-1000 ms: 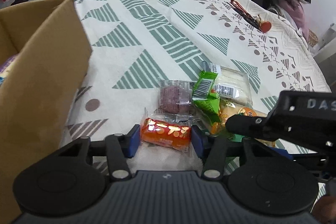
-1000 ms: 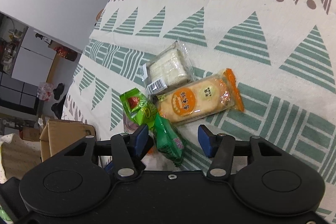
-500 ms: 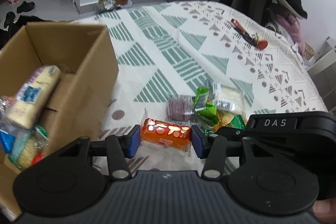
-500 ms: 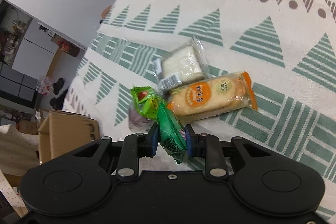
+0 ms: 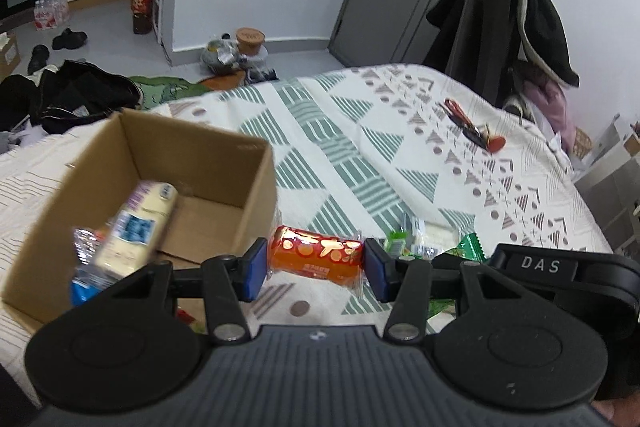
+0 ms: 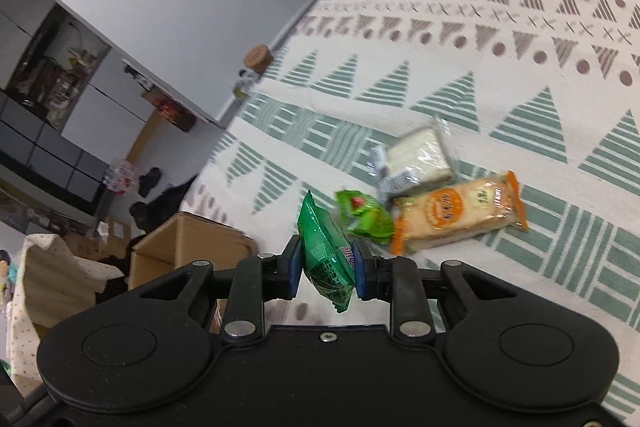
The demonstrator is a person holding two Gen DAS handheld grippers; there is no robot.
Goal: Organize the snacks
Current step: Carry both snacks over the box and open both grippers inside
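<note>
My left gripper [image 5: 314, 267] is shut on an orange-red snack pack [image 5: 316, 254], held in the air just right of an open cardboard box [image 5: 256, 183]. Inside the box lie a pale yellow packet [image 5: 136, 227] and other wrappers. My right gripper [image 6: 326, 267] is shut on a dark green snack packet [image 6: 326, 255], lifted off the patterned cloth [image 6: 520, 75]. Left on the cloth are a light green packet [image 6: 366, 213], an orange rice-cracker pack [image 6: 456, 213] and a clear-wrapped white sandwich [image 6: 418, 157]. The right gripper's body shows in the left wrist view at the lower right.
Red-handled scissors with keys [image 5: 474, 131] lie far back on the cloth. A coat rack with dark clothes [image 5: 516, 19] stands behind the table. Bags, shoes and a jar [image 5: 250, 39] clutter the floor at the left. The cardboard box [image 6: 188, 247] sits off the table's left edge.
Both grippers rose from the cloth with their snacks. The right gripper shut on the dark green packet and lifted it. The left gripper carried the orange-red pack up beside the box.
</note>
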